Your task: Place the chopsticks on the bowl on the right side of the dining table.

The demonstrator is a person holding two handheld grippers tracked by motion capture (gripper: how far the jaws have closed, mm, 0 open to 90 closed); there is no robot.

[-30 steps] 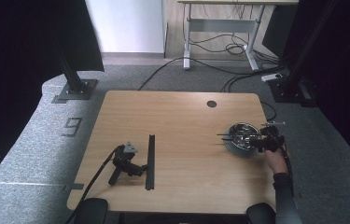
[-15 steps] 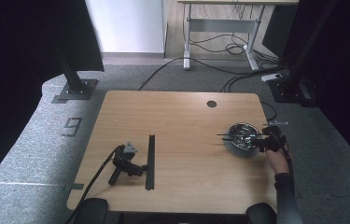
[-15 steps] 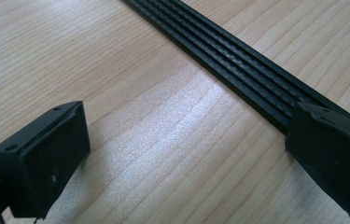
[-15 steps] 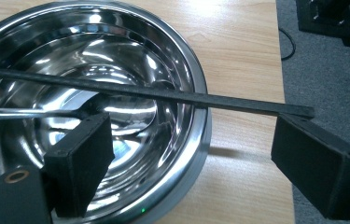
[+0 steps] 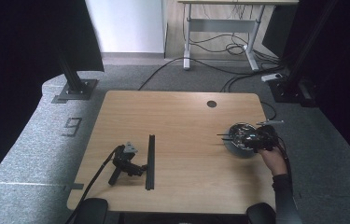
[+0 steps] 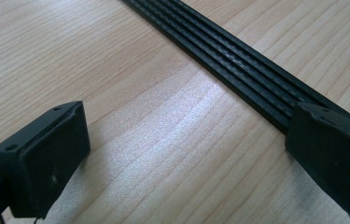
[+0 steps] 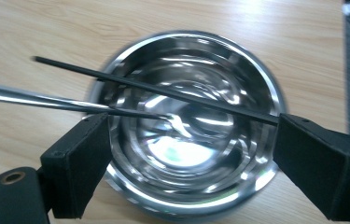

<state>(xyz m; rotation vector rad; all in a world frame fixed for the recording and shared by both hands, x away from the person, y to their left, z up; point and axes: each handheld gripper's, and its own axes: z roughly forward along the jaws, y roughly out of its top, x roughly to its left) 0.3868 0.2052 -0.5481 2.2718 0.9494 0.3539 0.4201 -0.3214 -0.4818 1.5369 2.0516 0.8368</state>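
A steel bowl (image 5: 239,145) stands near the right edge of the wooden table (image 5: 186,121). In the right gripper view a thin black stick (image 7: 163,91) lies across the bowl (image 7: 266,79), and a silver utensil handle (image 7: 32,99) reaches into it from the left. A hand holds my right gripper (image 5: 252,139) just above the bowl. Its jaws stand wide apart (image 7: 191,122), and the stick's end reaches the right one. My left gripper (image 5: 141,168) lies on the table, open (image 6: 191,112), with one jaw over a long black ribbed strip (image 5: 150,161) (image 6: 228,60).
A round cable hole (image 5: 211,103) sits at the table's far right. Beyond the table are a desk frame (image 5: 219,28), floor cables and black stands (image 5: 74,79) at both far corners. The left gripper's cable (image 5: 93,179) trails off the near edge.
The right hand has shifted slightly and lifted over the bowl. The left gripper and the black strip have not moved.
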